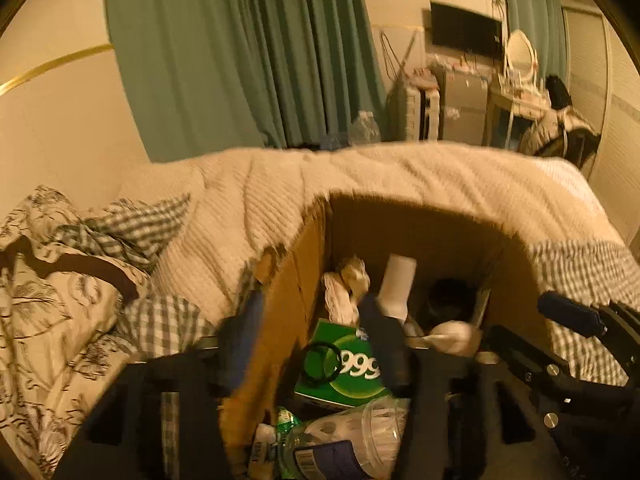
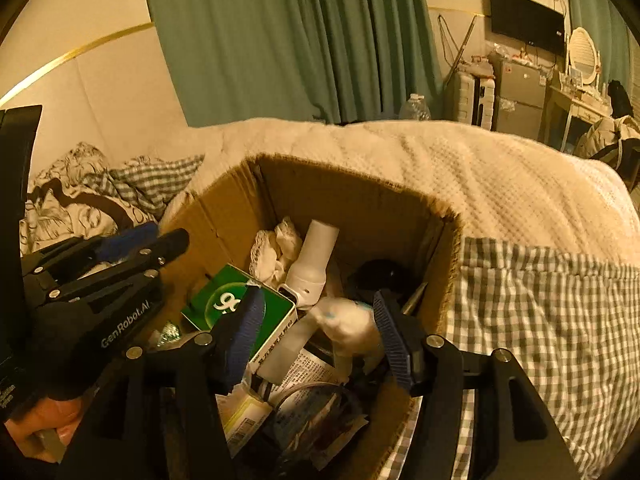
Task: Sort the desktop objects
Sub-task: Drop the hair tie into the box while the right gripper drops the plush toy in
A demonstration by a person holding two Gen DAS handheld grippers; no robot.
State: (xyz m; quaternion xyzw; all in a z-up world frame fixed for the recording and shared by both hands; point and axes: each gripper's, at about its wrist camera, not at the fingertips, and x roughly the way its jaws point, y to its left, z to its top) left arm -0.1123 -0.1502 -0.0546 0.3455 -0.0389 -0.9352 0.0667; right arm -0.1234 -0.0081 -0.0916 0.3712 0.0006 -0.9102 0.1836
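Both grippers, left [image 1: 316, 344] and right [image 2: 320, 334], jaws spread, gripping nothing, over open brown cardboard box [image 2: 360, 208] on bed.

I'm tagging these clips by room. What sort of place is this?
Most likely a bedroom: a bed with rumpled bedding, a vanity mirror on a dressing table, and a wall-mounted TV.

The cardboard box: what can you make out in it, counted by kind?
Green cartons: 1
White bottles: 1
Crumpled tissues: 1
Clear plastic cups: 1
Black rings: 1
Total: 5; the rest of the box is too jumbled to count.
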